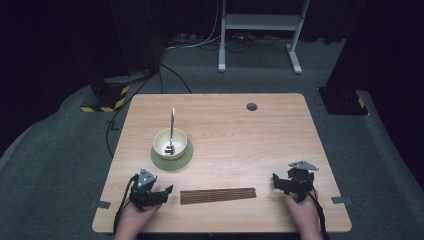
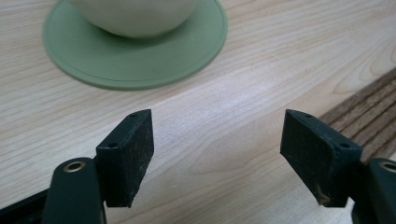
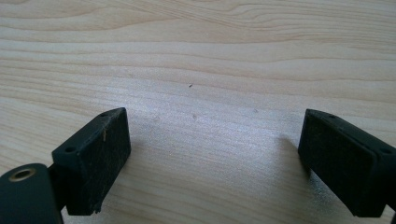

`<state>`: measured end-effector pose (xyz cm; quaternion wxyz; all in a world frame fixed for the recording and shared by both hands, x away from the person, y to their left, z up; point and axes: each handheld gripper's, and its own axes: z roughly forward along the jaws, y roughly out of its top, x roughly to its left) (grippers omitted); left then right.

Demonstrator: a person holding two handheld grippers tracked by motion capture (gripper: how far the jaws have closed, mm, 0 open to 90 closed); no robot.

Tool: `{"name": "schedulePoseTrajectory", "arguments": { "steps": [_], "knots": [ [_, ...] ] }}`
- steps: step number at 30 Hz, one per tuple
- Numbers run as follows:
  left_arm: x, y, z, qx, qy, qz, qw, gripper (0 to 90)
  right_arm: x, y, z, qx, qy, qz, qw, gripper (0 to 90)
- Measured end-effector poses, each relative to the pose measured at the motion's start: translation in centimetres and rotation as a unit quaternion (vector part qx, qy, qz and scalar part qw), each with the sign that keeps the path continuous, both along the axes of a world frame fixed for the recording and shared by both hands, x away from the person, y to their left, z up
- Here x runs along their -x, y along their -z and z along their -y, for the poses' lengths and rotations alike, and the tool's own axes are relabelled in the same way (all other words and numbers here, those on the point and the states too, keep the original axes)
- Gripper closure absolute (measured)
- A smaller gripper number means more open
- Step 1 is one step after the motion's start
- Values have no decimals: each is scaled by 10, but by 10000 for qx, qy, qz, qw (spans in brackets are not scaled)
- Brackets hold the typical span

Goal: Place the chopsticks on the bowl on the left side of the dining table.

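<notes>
A dark brown slatted wooden mat (image 1: 218, 195) lies flat at the table's (image 1: 280, 135) near edge, between the left gripper (image 1: 161, 193), just beside it, and the right gripper (image 1: 281, 182); both grippers are spread wide, empty. Farther off, a cream bowl (image 1: 170, 143) holding a spoon (image 1: 171, 129) sits on a green coaster (image 1: 172, 161).

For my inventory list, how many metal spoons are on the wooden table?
1. The metal spoon stands in the cream ceramic bowl on the round green coaster, left of the table's centre. None shows elsewhere; the bowl's inside is partly hidden.
</notes>
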<state>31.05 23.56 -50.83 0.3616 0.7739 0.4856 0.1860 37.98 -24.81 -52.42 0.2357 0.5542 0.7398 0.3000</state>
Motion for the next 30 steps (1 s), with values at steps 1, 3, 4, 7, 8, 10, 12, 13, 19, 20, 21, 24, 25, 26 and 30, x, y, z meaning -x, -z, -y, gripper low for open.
{"name": "schedulePoseTrajectory", "arguments": {
  "steps": [1,3,4,7,8,10,12,13,19,20,21,24,25,26,30],
  "knots": [
    [0,0,0,0,0,0,10000,265,0,0,0,0,-1,-1,10000,90],
    [0,0,6,-81,154,-1,9998,275,0,0,0,-9,-11,1,10000,90],
    [1,-1,8,-58,152,0,9999,288,0,0,0,-10,-11,-2,10000,90],
    [1,-2,14,35,219,42,9997,322,1,-1,1,-3,-62,-86,9999,92],
    [1,-2,14,35,219,42,9997,332,1,-1,0,-9,-51,-62,10000,93],
    [-2,-2,23,-6,326,16,9995,359,1,-1,1,27,-106,-41,9999,92],
    [-2,-2,25,-16,364,24,9993,381,2,-1,1,35,-149,-70,9999,92],
    [-2,-3,31,12,460,54,9989,399,2,-1,1,9,-128,-89,9999,92],
    [-2,-5,39,-71,642,217,9977,476,2,-1,1,25,-150,-69,9999,92],
    [-1,-5,40,-45,651,208,9976,489,2,-1,1,18,-154,-72,9999,92],
    [-1,-5,40,-45,651,208,9976,504,2,-1,1,32,-172,-63,9998,92],
    [0,-5,44,-66,739,211,9970,538,2,-1,1,38,-178,-56,9998,92],
    [0,-4,45,-99,750,216,9969,563,2,-1,1,29,-170,-63,9998,92],
    [-1,-3,46,-106,764,203,9968,608,2,-1,0,24,-169,-68,9998,92],
    [-2,2,47,-74,744,131,9971,693,3,0,-1,9,-132,8,9999,93]
  ]
}}
